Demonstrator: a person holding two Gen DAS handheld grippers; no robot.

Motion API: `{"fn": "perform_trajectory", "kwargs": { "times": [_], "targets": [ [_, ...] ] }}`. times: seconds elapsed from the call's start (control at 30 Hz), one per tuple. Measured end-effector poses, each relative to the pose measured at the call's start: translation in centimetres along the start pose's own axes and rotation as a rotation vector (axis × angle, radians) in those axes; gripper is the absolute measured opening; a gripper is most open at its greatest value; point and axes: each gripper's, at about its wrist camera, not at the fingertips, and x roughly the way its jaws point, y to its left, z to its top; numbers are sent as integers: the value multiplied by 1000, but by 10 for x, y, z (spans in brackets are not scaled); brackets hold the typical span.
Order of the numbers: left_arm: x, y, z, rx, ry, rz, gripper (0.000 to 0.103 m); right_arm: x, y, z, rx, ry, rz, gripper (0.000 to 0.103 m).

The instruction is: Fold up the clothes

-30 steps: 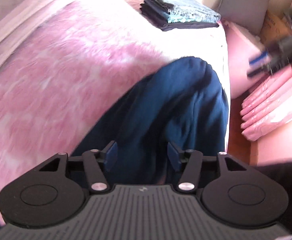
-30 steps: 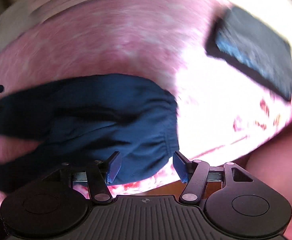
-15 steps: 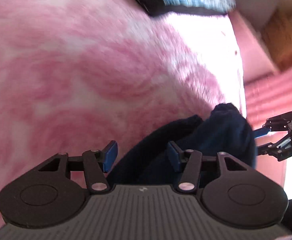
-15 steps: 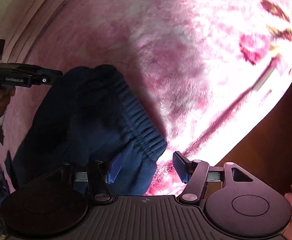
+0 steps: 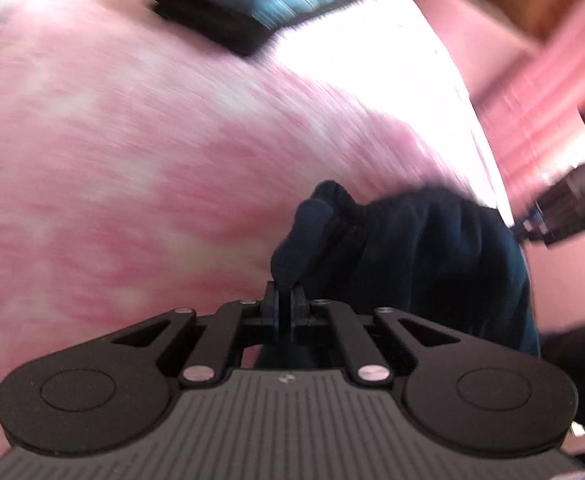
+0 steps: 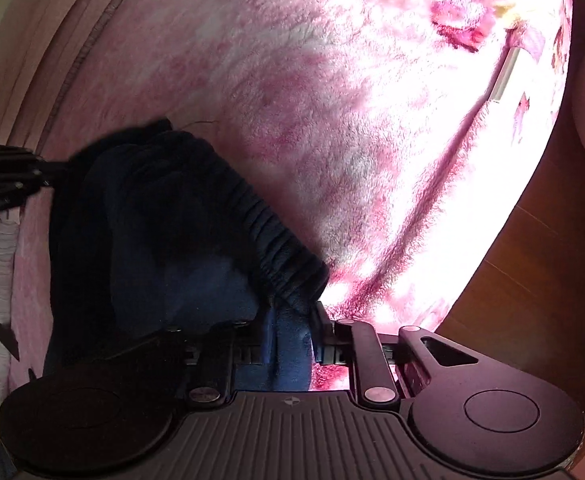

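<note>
While the navy garment (image 6: 180, 216) lay bunched on the pink bed (image 6: 332, 100), your left tongs (image 5: 283, 300) and right tongs (image 6: 290, 334) each pinched its edge; spreading it flat appeared to come next.

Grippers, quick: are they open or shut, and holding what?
Left gripper: shut on the dark navy fleece garment.
Right gripper: shut on the same garment's ribbed elastic band end.

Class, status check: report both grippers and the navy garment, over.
Left gripper shut on navy garment. Right gripper shut on its elastic waistband. Garment bunched on pink blanket. Nothing in the way.
</note>
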Motion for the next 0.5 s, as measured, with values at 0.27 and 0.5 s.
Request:
{"fn": "perform_trajectory", "kwargs": {
  "times": [0.27, 0.5],
  "targets": [
    [-38, 39, 6, -64, -138, 108, 3, -55, 30, 15, -183, -242, -97, 7],
    [39, 57, 10, -150, 30, 74, 15, -19, 24, 15, -182, -253, -158, 12]
  ]
}}
